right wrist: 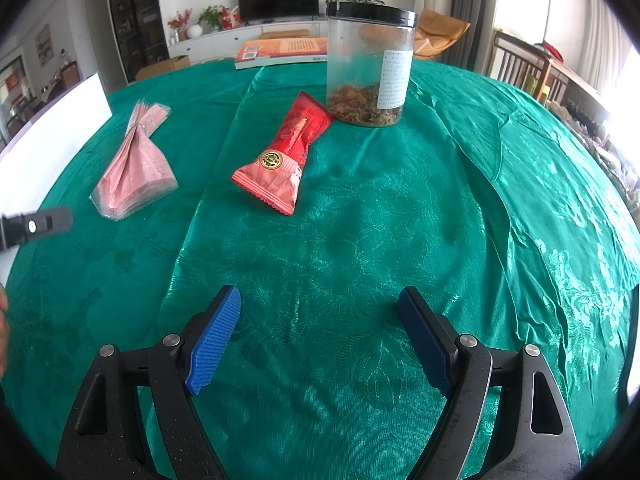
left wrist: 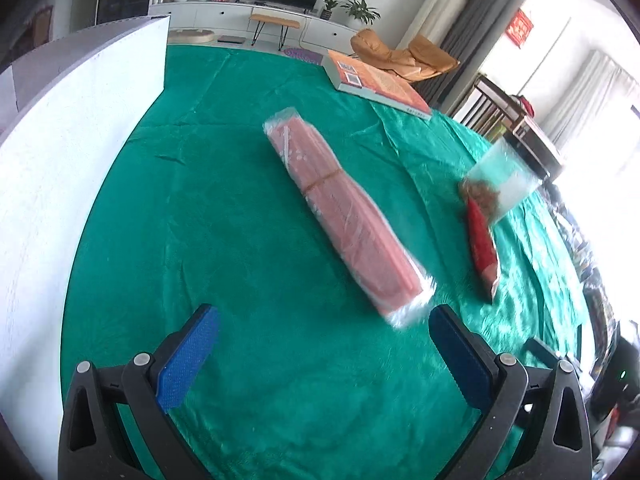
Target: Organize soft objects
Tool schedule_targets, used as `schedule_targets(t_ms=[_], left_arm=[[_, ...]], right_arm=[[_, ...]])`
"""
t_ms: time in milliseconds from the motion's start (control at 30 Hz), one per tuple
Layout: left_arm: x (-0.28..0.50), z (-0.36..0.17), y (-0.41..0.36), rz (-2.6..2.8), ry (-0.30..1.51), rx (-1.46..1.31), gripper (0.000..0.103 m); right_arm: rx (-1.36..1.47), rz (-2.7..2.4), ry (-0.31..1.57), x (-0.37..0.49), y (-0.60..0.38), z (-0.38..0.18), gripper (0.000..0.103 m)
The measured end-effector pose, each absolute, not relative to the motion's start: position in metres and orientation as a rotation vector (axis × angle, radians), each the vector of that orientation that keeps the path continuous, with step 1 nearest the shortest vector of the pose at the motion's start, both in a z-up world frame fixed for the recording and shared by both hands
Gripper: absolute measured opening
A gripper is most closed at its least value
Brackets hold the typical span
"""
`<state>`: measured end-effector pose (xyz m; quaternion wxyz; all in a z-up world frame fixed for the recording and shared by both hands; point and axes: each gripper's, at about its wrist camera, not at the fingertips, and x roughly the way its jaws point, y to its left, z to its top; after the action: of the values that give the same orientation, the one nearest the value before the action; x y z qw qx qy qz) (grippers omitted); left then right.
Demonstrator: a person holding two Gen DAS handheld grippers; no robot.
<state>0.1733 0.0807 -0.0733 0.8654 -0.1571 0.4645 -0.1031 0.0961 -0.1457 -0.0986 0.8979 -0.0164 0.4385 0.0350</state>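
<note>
A long pink pack in clear wrap lies on the green tablecloth, tied at its middle. A red snack packet lies to its right, next to a clear jar with a black lid holding dried bits. My left gripper is open just short of the pink pack's near end, nothing between its blue pads. My right gripper is open over bare cloth, well short of the red packet. The left gripper's tip shows in the right wrist view.
A white board stands along the table's left side. An orange book lies at the far edge. Chairs, a TV cabinet and plants stand beyond the table. A bit of a hand shows at the left.
</note>
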Motion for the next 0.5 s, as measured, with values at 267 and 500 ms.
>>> schedule_targets(t_ms=[267, 500], left_arm=[[0.224, -0.067, 0.060, -0.168, 1.012, -0.341, 0.103], [0.243, -0.066, 0.064, -0.078, 1.035, -0.333, 0.103]], right_arm=[[0.008, 0.071, 0.905, 0.095, -0.151, -0.096, 0.085], [0.326, 0.137, 0.844, 0.156, -0.174, -0.071, 0.085]])
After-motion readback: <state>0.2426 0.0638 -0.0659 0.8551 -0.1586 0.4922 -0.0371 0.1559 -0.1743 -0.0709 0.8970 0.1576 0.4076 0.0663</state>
